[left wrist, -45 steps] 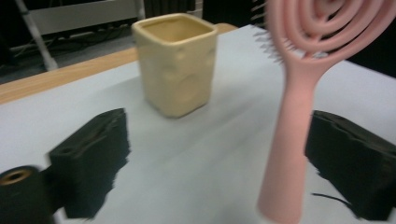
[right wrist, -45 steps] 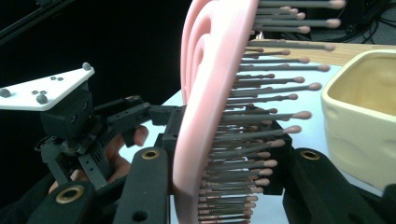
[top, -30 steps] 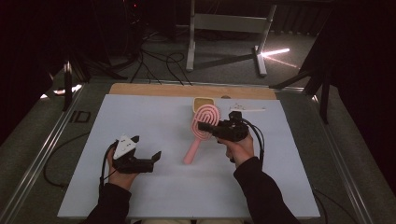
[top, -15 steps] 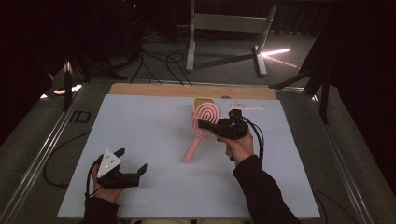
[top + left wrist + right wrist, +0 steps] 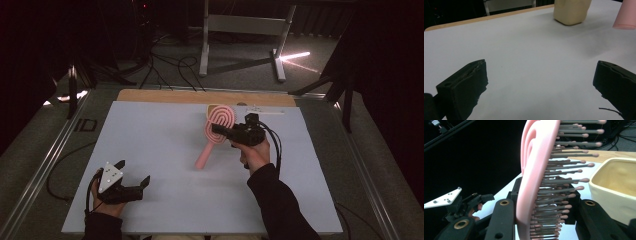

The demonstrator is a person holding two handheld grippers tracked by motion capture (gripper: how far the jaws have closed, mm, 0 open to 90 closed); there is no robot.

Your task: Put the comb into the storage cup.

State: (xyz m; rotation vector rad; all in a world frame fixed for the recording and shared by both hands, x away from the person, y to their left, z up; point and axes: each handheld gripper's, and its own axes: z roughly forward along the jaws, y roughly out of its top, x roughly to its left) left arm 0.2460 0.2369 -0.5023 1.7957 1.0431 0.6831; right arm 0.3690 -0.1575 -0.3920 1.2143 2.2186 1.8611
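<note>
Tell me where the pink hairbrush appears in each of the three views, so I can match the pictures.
High view: the pink hairbrush lies centre-right, head held by the right gripper.
Left gripper view: its handle end is at the top right corner.
Right gripper view: its head stands edge-on in the middle, between the jaws.
Shared landmark: the cream container next to the brush head.
</note>
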